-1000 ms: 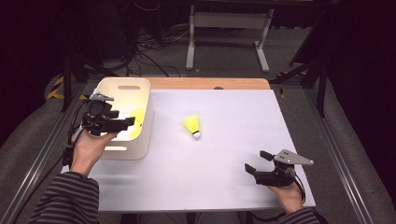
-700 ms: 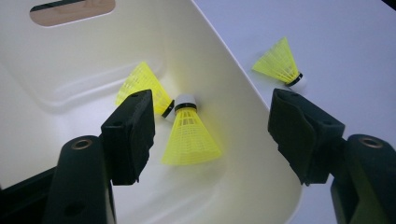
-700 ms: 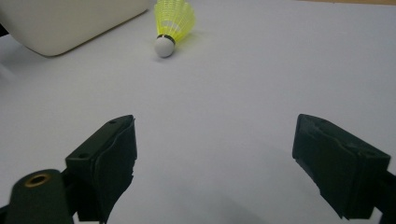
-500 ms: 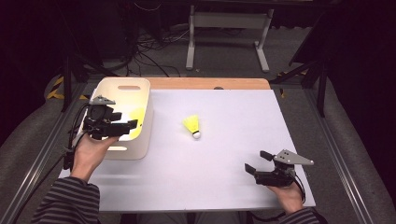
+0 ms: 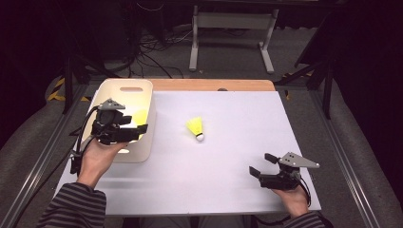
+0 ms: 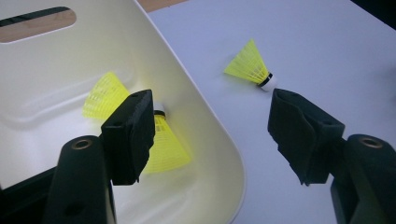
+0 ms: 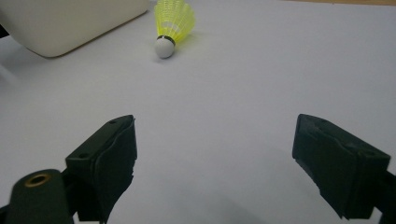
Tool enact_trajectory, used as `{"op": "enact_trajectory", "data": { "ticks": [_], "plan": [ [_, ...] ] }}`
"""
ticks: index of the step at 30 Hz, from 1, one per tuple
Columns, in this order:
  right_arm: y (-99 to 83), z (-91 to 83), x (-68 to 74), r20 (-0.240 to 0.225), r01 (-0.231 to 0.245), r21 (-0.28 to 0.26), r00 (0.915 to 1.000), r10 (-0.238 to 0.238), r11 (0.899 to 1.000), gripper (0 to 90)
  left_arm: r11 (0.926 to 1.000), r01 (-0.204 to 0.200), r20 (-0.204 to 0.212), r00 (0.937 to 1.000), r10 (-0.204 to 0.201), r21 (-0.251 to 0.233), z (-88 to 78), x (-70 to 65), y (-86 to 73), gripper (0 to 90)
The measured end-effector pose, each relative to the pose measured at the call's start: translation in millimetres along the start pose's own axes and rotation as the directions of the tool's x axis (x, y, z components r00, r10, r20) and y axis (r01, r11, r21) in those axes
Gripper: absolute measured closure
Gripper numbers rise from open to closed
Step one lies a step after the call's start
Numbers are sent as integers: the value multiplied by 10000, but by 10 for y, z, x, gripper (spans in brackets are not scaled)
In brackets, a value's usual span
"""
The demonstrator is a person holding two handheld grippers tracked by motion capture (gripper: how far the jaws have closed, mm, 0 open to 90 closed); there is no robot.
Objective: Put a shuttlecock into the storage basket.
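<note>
Shuttlecock [image 5: 196, 129] lies mid-frame on desk [image 5: 228, 190], cork toward lower right. Left gripper [image 5: 135, 128], jaws spread and empty, over bin [image 5: 148, 118] at left, nearer; right gripper [image 5: 260, 165] released, lower right.

We see a glossy, smooth cream plastic bin [image 6: 205, 121], yellow shuttlecocks [image 6: 248, 65] with meshed plastic skirts, a matt white sheet on the bench [image 5: 228, 161] with a bare wood edge, and matt black fingers [image 7: 109, 154].
</note>
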State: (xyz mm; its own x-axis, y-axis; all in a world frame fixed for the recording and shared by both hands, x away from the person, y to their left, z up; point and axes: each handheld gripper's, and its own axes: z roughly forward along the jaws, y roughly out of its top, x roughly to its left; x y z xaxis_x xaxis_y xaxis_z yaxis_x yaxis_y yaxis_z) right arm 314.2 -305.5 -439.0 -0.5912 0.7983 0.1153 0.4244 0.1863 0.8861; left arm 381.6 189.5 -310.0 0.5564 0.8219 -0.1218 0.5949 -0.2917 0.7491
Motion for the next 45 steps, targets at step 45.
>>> {"op": "enact_trajectory", "data": {
  "ticks": [45],
  "plan": [
    [0,17,-1,-74,-66,36,10000,66,10000,144,9969,-752,1071,9916,725,212,279,-441,-185,323]
  ]
}}
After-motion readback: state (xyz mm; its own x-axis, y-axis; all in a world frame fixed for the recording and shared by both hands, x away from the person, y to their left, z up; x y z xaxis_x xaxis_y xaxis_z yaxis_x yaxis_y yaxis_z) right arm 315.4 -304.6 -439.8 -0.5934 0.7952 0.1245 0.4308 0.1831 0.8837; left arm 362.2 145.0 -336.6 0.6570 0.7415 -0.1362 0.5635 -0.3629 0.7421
